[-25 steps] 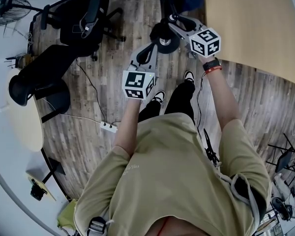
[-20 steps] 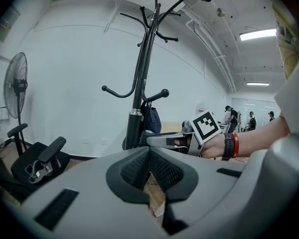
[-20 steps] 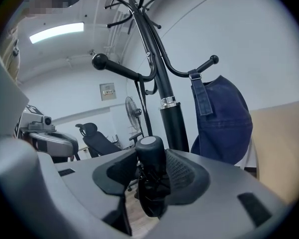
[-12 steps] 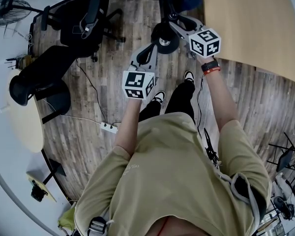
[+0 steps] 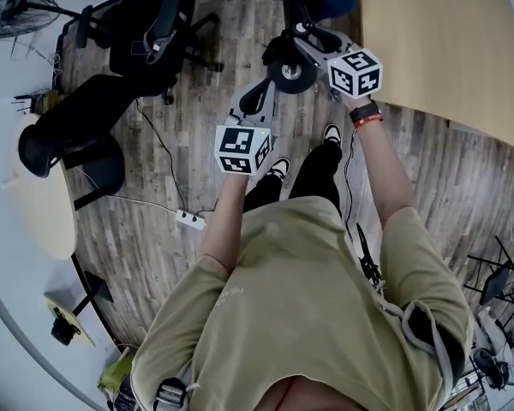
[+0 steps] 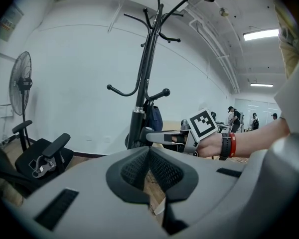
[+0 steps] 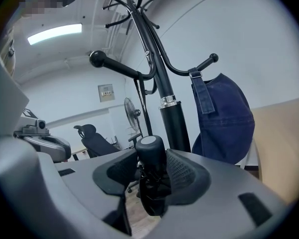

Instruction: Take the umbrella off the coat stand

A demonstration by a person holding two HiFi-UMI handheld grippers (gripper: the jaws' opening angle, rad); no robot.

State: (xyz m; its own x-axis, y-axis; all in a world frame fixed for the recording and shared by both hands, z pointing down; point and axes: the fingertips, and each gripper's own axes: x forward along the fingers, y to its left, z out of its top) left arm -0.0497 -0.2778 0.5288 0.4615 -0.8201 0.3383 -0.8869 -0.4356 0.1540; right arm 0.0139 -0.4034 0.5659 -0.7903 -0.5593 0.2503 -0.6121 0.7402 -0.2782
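The black coat stand rises close ahead in the right gripper view, and its round base shows in the head view. A folded black umbrella stands upright between the pads of my right gripper, which is shut on it just in front of the pole. Those jaws have just been opening a little, with the umbrella still between them. My left gripper hangs to the left and nearer the person, shut with nothing in it. From its own view it looks across at the right gripper beside the pole.
A dark blue bag hangs from a hook of the stand, right of the pole. Black office chairs and a fan stand to the left. A light wooden table lies at the right. A power strip and cable cross the floor.
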